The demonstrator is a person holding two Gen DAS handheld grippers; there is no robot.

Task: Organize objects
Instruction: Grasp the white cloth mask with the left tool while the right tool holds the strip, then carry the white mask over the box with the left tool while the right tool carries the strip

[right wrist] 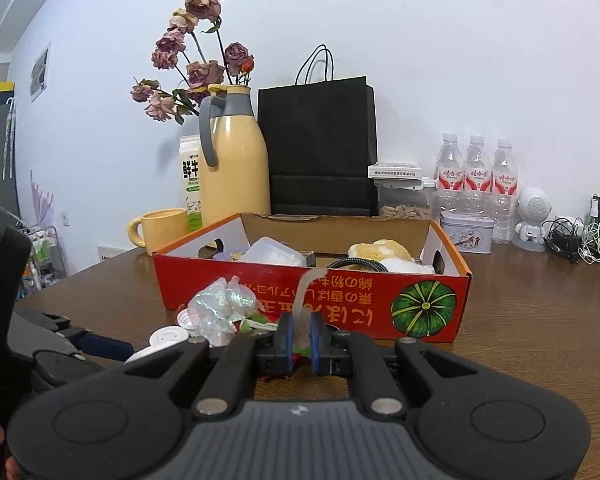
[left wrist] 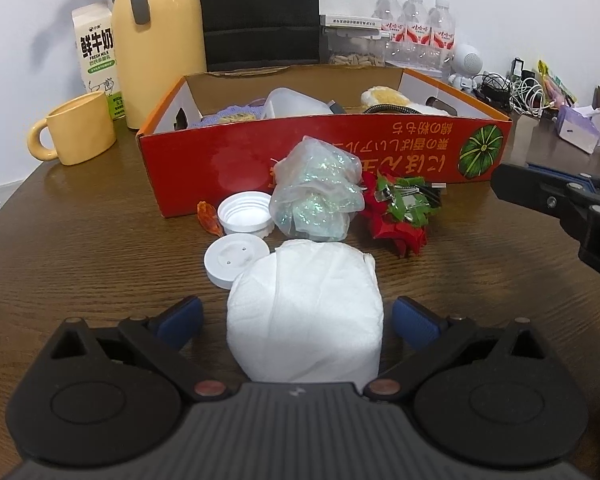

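A white wrapped bundle [left wrist: 304, 312] lies on the wooden table [left wrist: 80, 248] between the blue pads of my left gripper [left wrist: 300, 320], which is open; gaps show on both sides. Beyond it lie a white disc lid [left wrist: 234, 260], a white screw cap [left wrist: 245, 213], an iridescent plastic bag [left wrist: 316, 196] and a red flower clip with green leaves [left wrist: 400, 212]. The red cardboard box [left wrist: 220, 160] stands behind them with several items inside. My right gripper [right wrist: 302, 336] is shut on a thin translucent strip [right wrist: 306, 292] that curls upward in front of the box [right wrist: 420, 312].
A yellow mug [left wrist: 76, 130], milk carton [left wrist: 96, 52] and yellow jug [left wrist: 160, 40] stand at the back left. A black paper bag [right wrist: 320, 148], water bottles [right wrist: 476, 176], a tin [right wrist: 466, 232], a small robot speaker [right wrist: 534, 216] and tangled cables [right wrist: 580, 240] line the back right.
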